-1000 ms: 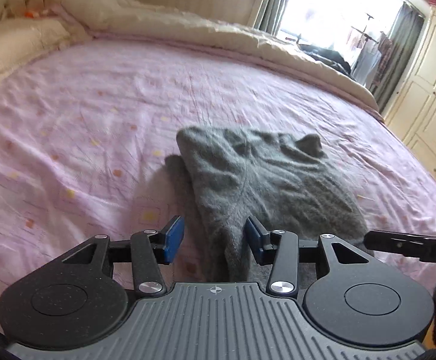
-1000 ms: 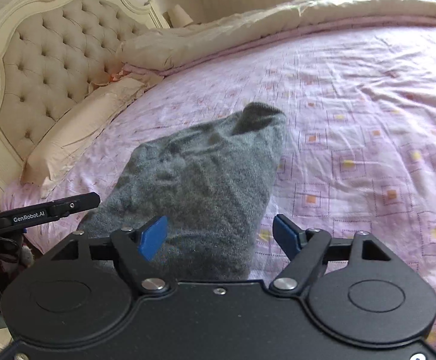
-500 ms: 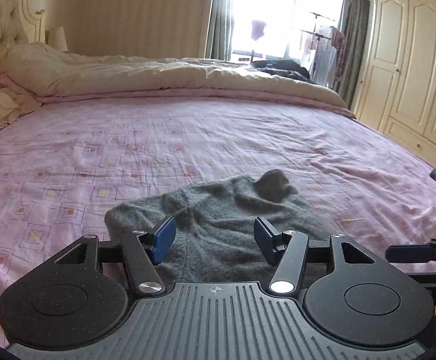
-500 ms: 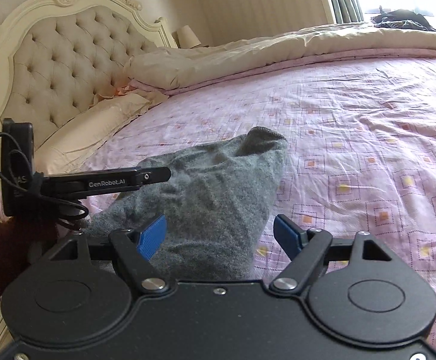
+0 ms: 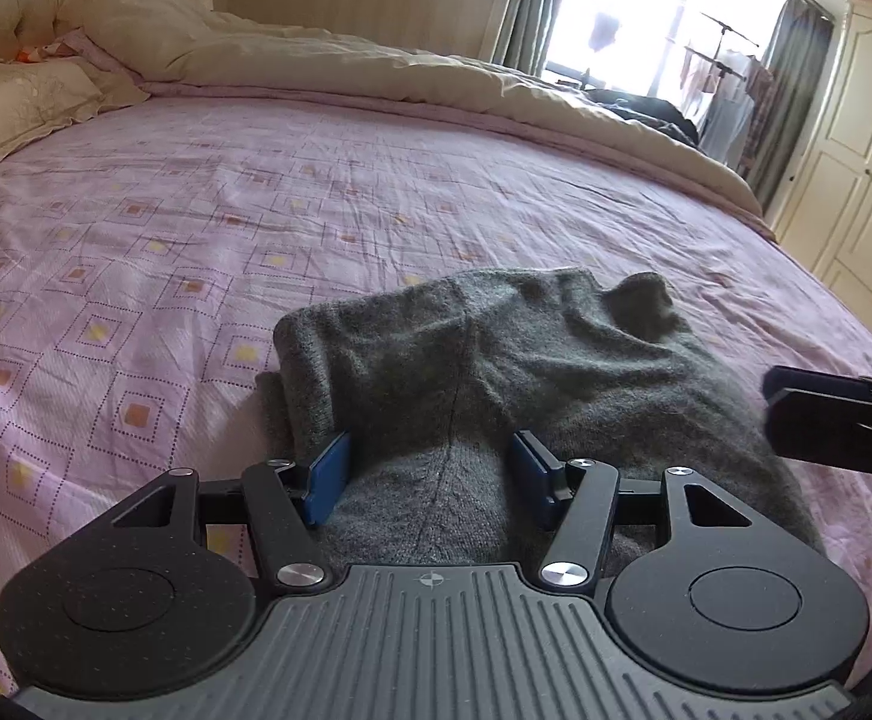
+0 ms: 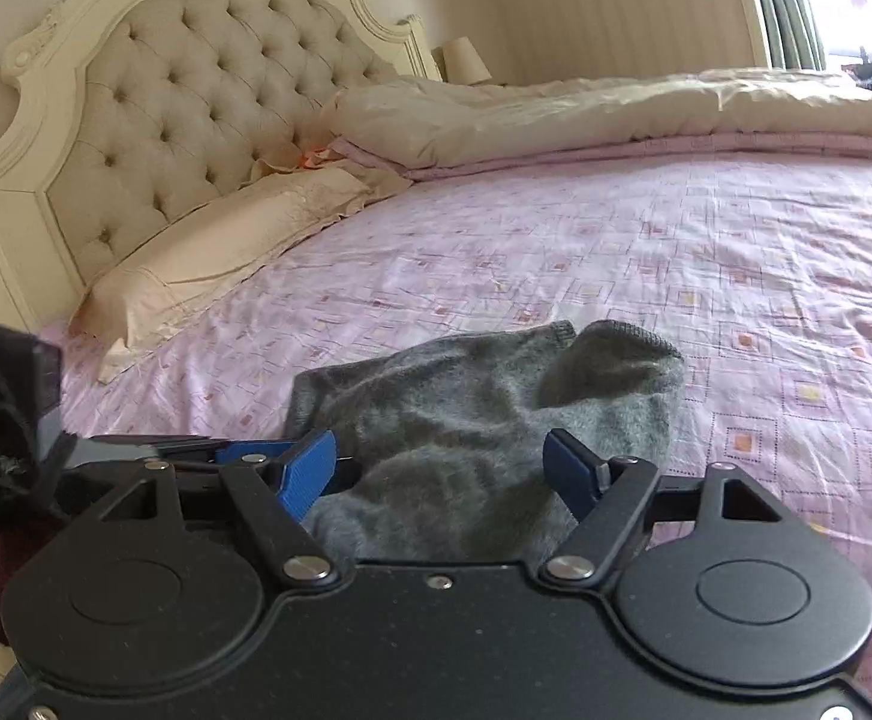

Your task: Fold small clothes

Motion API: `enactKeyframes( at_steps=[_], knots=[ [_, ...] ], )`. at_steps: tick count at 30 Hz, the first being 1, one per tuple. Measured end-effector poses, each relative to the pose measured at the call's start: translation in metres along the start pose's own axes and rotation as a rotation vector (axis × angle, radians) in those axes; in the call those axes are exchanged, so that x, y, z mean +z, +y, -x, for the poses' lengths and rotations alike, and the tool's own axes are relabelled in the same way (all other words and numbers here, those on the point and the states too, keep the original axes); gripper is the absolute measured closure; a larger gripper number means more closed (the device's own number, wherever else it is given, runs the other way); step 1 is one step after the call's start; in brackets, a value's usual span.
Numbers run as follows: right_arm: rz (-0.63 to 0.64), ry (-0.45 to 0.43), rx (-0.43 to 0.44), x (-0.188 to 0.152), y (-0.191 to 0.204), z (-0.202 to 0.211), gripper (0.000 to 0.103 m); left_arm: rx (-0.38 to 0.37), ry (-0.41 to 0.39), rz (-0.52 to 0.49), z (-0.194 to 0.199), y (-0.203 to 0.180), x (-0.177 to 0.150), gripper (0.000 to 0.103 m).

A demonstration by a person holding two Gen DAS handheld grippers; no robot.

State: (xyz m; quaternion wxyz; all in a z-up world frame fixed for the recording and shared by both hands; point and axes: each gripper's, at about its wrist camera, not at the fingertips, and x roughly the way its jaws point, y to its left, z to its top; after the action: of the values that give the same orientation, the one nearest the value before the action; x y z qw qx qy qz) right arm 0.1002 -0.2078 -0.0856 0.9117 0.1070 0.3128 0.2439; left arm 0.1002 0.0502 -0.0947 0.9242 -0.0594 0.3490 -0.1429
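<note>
Lying on the pink sheet (image 5: 208,192) just ahead of both grippers, the grey garment (image 5: 496,372) is folded over, with a bunched hump at its far right corner and a seam running toward the left gripper (image 5: 430,474). That gripper points down at the near edge of the garment; its blue pads (image 5: 328,474) stand fairly wide apart, with grey knit between them but no pad pressing on it. Beside it, to the right, the dark tip of the right gripper (image 6: 442,468) juts over the garment's edge. Seen from its own camera, the right gripper also faces the garment, its jaws wide and closing slightly, cloth between the pads (image 6: 307,468) yet ungripped. Past the garment the sheet runs to a beige duvet (image 6: 586,114); a pillow (image 6: 214,252) and tufted headboard (image 6: 166,102) lie off to the left.
</note>
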Motion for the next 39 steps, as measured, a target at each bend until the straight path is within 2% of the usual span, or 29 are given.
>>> enactKeyframes(
  at_steps=[2, 5, 7, 10, 12, 18, 20, 22, 26, 30, 31, 32, 33, 39],
  knots=[
    [-0.023, 0.038, -0.049, 0.01, -0.016, -0.022, 0.03, -0.001, -0.001, 0.004, -0.001, 0.0, 0.001, 0.046],
    [0.035, 0.055, -0.23, 0.019, -0.034, -0.043, 0.03, 0.002, -0.005, 0.004, -0.001, -0.001, 0.0, 0.046],
    [0.038, 0.041, -0.332, 0.023, -0.043, -0.041, 0.03, 0.006, -0.005, 0.002, 0.0, -0.002, 0.0, 0.046],
    [-0.002, -0.026, -0.399, 0.026, -0.048, -0.018, 0.029, 0.009, -0.002, 0.004, 0.0, -0.002, 0.0, 0.046],
    [0.003, -0.056, -0.399, 0.024, -0.043, 0.001, 0.028, 0.013, -0.002, 0.002, 0.0, -0.003, 0.001, 0.045],
    [0.127, -0.071, -0.299, -0.006, 0.008, 0.042, 0.024, 0.052, 0.001, -0.025, 0.005, -0.011, 0.003, 0.039],
    [0.139, -0.024, -0.288, -0.022, 0.016, 0.037, 0.021, 0.064, -0.013, -0.023, 0.011, -0.011, 0.002, 0.039],
    [0.148, 0.049, -0.329, -0.039, 0.015, 0.02, 0.021, 0.08, -0.026, -0.016, 0.017, -0.009, 0.001, 0.038],
    [-0.002, 0.0, -0.313, -0.045, -0.001, 0.026, 0.017, 0.106, -0.023, 0.0, 0.023, -0.002, -0.004, 0.036],
    [0.028, -0.072, -0.359, -0.036, 0.016, 0.054, 0.014, 0.143, -0.042, -0.026, 0.036, 0.0, -0.004, 0.036],
    [0.023, -0.088, -0.36, -0.034, 0.02, 0.063, 0.01, 0.155, -0.048, -0.035, 0.041, -0.001, -0.004, 0.036],
    [0.011, -0.1, -0.359, -0.034, 0.025, 0.073, 0.0, 0.169, -0.047, -0.046, 0.045, -0.002, -0.005, 0.035],
    [-0.004, -0.112, -0.355, -0.033, 0.028, 0.082, 0.0, 0.182, -0.041, -0.055, 0.049, -0.004, -0.005, 0.034],
    [-0.124, -0.076, -0.326, -0.036, 0.041, 0.117, 0.0, 0.212, -0.052, -0.072, 0.085, -0.02, -0.003, 0.027]
  ],
)
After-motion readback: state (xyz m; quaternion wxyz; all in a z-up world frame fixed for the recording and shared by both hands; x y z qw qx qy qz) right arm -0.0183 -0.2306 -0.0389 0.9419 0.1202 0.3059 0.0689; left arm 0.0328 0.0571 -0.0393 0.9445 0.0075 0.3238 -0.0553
